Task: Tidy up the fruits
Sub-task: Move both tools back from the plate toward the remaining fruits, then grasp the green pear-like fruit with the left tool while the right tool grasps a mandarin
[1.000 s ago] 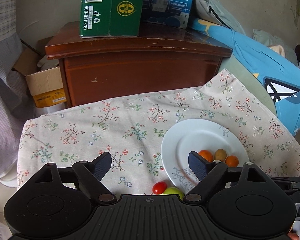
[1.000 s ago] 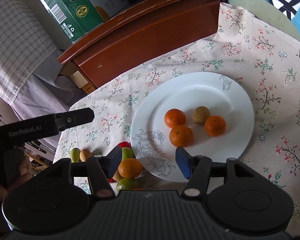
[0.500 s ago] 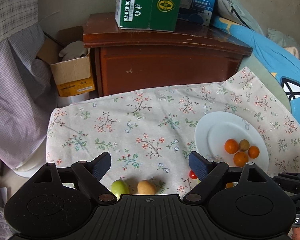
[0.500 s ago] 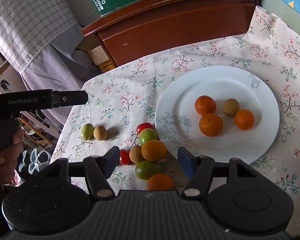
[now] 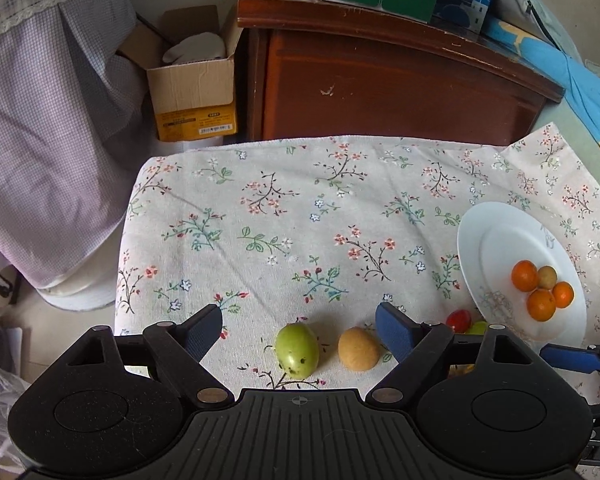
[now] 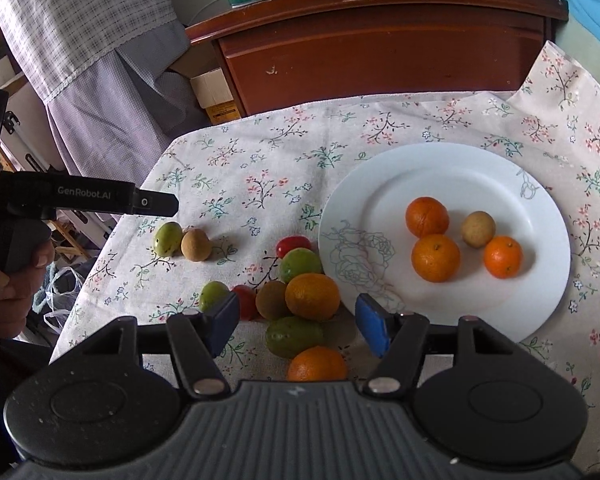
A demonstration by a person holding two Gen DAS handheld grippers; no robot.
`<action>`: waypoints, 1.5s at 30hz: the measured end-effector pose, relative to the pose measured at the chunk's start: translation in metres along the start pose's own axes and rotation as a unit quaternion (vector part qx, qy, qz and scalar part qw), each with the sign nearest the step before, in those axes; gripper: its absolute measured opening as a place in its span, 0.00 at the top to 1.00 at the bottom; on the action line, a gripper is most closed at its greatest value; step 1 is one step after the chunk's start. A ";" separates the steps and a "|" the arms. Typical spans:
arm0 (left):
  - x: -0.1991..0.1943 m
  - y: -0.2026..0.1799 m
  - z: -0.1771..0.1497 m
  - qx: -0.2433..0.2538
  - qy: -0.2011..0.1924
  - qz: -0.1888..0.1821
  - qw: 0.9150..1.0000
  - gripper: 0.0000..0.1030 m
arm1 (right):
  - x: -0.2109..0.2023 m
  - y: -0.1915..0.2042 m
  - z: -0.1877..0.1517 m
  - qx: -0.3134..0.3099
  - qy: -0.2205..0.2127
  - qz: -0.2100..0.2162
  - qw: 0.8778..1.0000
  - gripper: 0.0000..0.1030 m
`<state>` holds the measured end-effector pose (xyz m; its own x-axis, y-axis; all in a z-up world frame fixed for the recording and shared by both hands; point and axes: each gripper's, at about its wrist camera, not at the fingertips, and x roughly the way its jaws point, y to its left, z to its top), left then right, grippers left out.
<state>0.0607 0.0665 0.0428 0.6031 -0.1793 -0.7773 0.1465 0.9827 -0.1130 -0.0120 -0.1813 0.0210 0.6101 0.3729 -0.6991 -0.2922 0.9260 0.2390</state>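
The left tool (image 5: 299,330) had swung away from the white plate (image 5: 500,232), which had sat right between its fingers a second earlier and now lay at the right edge of the left wrist view. That put a fresh pair of fruits in front of it, so the left hand looked to be lining up its next pick. Its jaws stood wide, closing slightly, with nothing between the pads. The green fruit (image 5: 297,345) and the brown fruit (image 5: 358,349) lay side by side on the floral desk cloth (image 5: 300,220), low in the frame, inside the gap between the fingers.

The right tool (image 6: 296,316) hung half open and empty over the loose pile at lower centre of its view, an orange (image 6: 313,297) nearest its gap. Three oranges and one brown fruit already sat on the plate, right of the pile.
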 end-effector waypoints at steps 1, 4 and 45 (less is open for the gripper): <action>0.001 0.001 -0.001 0.000 0.000 0.001 1.000 0.18 | 0.001 0.000 0.000 -0.003 0.000 -0.002 1.000 0.38; 0.004 0.002 -0.004 -0.006 0.002 -0.003 1.000 0.24 | 0.003 -0.001 -0.001 -0.005 -0.001 -0.007 1.000 0.41; 0.021 -0.007 -0.024 0.039 0.015 0.004 0.999 0.60 | 0.004 0.002 -0.002 -0.003 -0.016 0.016 1.000 0.69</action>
<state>0.0539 0.0573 0.0124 0.5810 -0.1688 -0.7962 0.2032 0.9774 -0.0590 -0.0111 -0.1781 0.0172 0.6228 0.4042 -0.6698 -0.3157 0.9132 0.2576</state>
